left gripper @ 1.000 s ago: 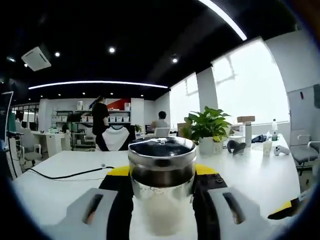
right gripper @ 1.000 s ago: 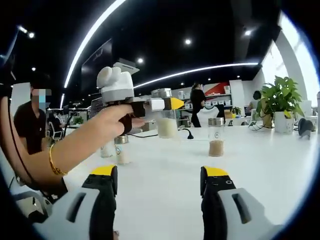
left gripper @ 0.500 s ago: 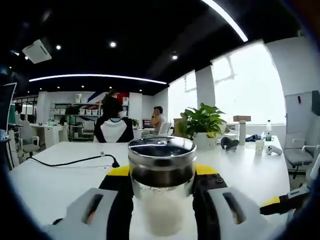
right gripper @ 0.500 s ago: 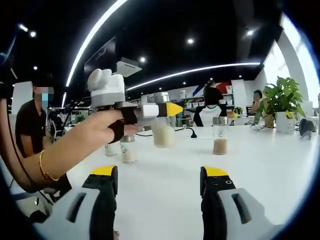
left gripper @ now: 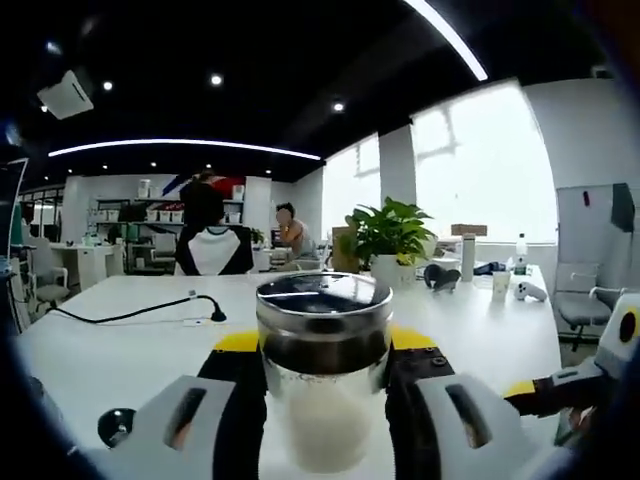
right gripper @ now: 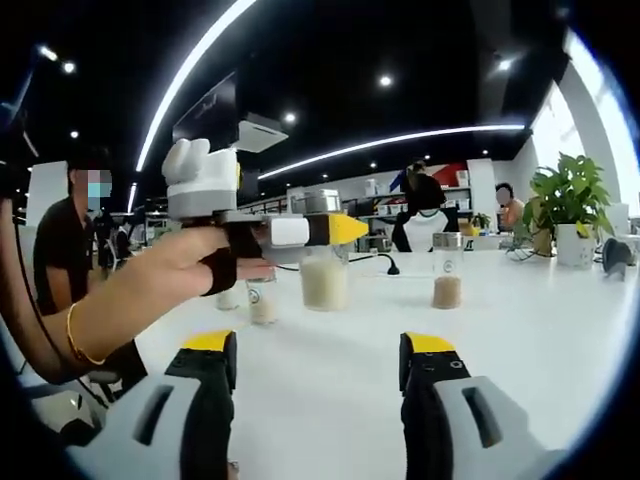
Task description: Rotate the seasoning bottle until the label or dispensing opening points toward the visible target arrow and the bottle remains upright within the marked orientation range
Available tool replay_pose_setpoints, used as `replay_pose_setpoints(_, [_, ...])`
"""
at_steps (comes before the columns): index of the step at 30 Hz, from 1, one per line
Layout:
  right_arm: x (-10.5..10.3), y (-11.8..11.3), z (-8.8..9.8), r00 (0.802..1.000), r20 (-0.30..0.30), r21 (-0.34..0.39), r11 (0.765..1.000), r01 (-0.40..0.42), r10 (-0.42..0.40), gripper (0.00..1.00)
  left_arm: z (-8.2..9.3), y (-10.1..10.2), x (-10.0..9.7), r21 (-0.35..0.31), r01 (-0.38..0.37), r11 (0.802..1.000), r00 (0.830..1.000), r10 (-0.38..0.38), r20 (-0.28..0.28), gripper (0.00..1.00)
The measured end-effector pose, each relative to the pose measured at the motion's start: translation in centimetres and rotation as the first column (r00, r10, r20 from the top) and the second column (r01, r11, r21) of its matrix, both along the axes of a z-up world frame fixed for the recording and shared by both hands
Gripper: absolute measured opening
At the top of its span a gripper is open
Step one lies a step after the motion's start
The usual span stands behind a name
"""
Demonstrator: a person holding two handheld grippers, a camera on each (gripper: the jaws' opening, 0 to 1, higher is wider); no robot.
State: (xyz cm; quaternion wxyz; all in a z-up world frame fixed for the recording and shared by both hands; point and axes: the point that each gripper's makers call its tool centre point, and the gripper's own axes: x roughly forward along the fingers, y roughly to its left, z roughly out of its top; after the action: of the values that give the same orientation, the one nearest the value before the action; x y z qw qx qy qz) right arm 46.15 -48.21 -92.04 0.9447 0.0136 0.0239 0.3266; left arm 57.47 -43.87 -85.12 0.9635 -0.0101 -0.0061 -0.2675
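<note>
Both views are bright below and dark above. A black ceiling carries small round spotlights and long white strip lights that curve with the fisheye bend. In the left gripper view, tall windows are blown out to white, and daylight washes the glossy white bench, which shows faint reflections and only soft shadows. The clear seasoning bottle with a shiny metal cap sits very close to the lens, slightly soft, with highlights on its rim. Straight lines bow toward the edges. In the right gripper view, a window glares at the right edge.
</note>
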Motion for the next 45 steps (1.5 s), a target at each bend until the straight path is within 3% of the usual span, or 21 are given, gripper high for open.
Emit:
replay_pose_setpoints(16, [0.4, 0.1, 0.2, 1.000, 0.005, -0.009, 1.000, -0.021, 0.021, 0.64, 0.4, -1.4, -3.1, 0.012, 0.141, 0.990, 0.990, -0.141, 0.012, 0.46])
replay_pose_setpoints(30, [0.2, 0.8, 0.6, 0.995, 0.031, -0.038, 0.994, -0.098, 0.099, 0.60, 1.4, -2.1, -6.2, 0.031, 0.292, 0.956, 0.956, -0.292, 0.008, 0.46])
replay_pose_setpoints(45, [-0.3, 2.2, 1.0, 0.984, 0.037, -0.037, 0.984, -0.175, 0.176, 0.58, 1.0, -2.2, -7.6, 0.078, 0.350, 0.933, 0.936, -0.352, 0.008, 0.47])
